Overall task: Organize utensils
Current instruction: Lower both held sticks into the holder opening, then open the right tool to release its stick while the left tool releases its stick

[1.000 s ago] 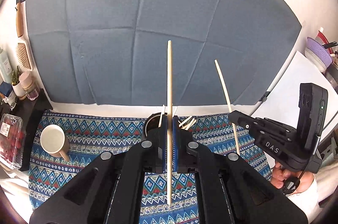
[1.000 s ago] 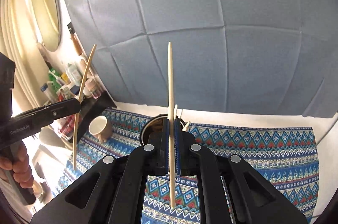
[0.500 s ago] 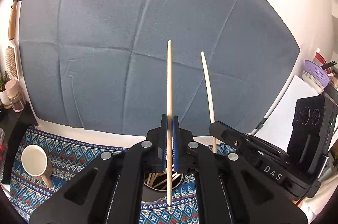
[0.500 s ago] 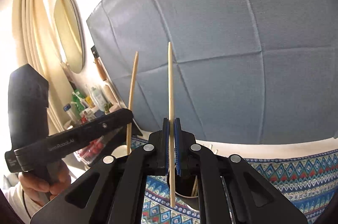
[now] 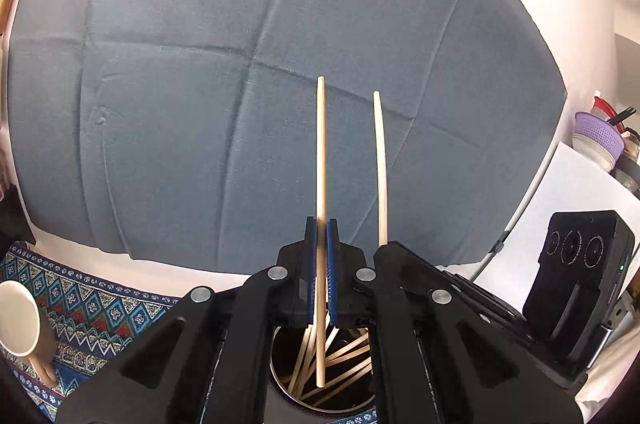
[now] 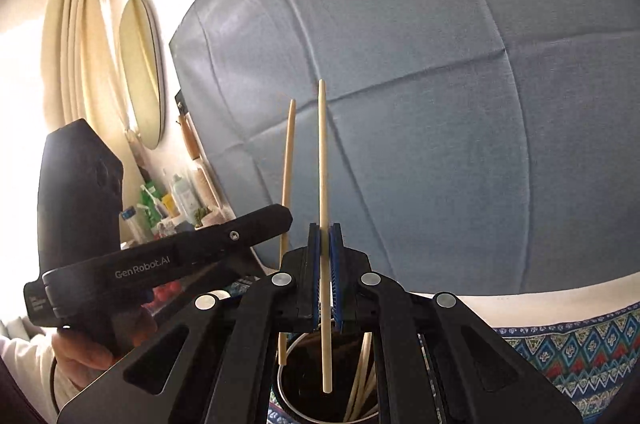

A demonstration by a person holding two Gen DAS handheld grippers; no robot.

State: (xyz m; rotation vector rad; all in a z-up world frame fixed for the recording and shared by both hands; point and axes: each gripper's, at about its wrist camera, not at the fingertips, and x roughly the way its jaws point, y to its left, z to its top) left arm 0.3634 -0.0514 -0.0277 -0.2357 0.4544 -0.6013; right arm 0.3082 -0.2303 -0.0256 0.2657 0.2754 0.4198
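Your left gripper (image 5: 321, 236) is showing matte black linkage arms, silver rivets, blue ribbed pads (image 5: 331, 256). Your right gripper (image 6: 325, 244) is looking identical. From the right wrist view, the left unit's side is reading "GenRobot.AI" in pale lettering; your bare-skinned left hand (image 6: 86, 354) is showing beneath, white sleeve.

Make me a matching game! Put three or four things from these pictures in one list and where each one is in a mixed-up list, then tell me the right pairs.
Things:
1. left tool
2. round holder
3. white mug
4. purple basket

Places or states:
A. lying on its side on the patterned cloth
B. stacked on jars at the far right
C. shut on an upright chopstick
D. below both tools, with many chopsticks inside

Right pairs: 1-C, 2-D, 3-A, 4-B
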